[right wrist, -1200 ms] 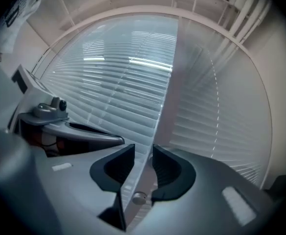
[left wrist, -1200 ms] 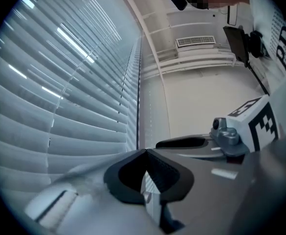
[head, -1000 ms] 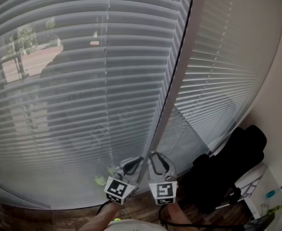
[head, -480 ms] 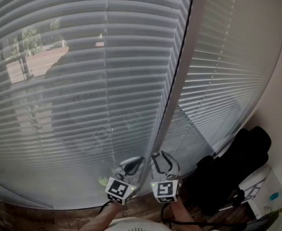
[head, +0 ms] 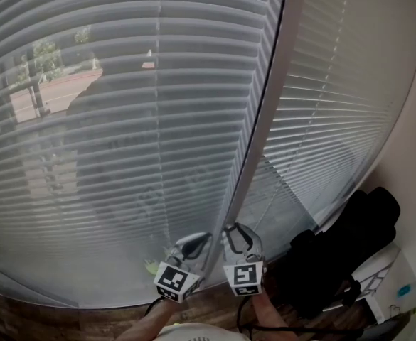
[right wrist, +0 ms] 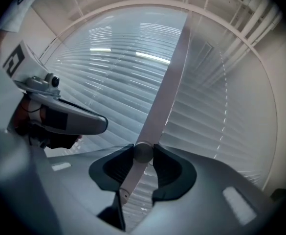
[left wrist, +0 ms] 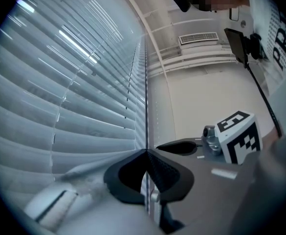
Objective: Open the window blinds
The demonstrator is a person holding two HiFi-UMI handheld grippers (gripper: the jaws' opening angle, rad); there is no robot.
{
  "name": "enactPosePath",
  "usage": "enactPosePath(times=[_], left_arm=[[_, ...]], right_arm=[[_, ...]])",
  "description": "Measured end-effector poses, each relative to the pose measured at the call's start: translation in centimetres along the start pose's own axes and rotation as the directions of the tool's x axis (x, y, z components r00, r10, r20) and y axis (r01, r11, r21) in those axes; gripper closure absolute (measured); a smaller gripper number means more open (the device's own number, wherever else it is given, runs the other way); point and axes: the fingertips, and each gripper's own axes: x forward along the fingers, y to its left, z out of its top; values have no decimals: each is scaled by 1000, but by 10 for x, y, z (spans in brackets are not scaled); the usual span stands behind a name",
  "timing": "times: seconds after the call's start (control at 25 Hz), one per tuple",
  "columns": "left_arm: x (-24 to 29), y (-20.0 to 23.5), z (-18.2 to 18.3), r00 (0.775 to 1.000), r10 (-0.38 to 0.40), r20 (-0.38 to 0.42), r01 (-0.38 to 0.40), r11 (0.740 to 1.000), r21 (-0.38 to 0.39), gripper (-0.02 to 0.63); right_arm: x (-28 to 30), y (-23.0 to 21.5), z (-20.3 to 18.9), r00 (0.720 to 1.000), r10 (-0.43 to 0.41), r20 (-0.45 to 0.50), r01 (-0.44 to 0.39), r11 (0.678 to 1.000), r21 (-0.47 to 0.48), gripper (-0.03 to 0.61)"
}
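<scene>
Right gripper point(right wrist: 143, 153) is clamping onto the blinds' rod point(right wrist: 168, 80), its jaws having just been closing around it. Left gripper point(left wrist: 146, 153) is hovering alongside, jaws pinched together, near the blinds point(head: 122, 119).

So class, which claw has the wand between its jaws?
The right claw, its jaws just closing round the wand; the left claw pinches a thin cord.

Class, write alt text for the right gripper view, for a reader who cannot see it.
The right gripper has just been closing its jaws on the grey wand, which slants up across the window blinds. The left gripper shows at left.
</scene>
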Motion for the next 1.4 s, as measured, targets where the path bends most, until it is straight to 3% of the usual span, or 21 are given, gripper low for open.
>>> enactPosePath(times=[0.4,0.64,0.84,1.08,1.24,1.32,1.4], left_arm=[[2,-1,7,1000,-10,5,10,1000,2,621],[2,-3,10,1000,-13,2,13,1000,-6,621],[2,-2,12,1000,-16,8,16,1000,-4,621],[2,-1,8,1000,-17,10,17,1000,-2,621],[1,-3,7,1000,-15,5,15,1000,-4,621],[0,-4,7,1000,-17,5,17,1000,-3,621],[0,-5,9,1000,-17,8,17,1000,-4,621]], right_arm=[[0,-6,3,1000,1,7,-2,973,233,445],[0,-7,-1,1000,1,14,-6,919,394,445],[1,-10,-2,999,14,31,-30,813,582,445],[2,-10,-6,999,15,34,-33,781,624,445],[3,-9,-7,1000,16,25,-28,797,603,445],[2,-8,-7,1000,19,14,-24,839,544,444],[-1,-8,-5,1000,18,-1,-16,900,436,443]])
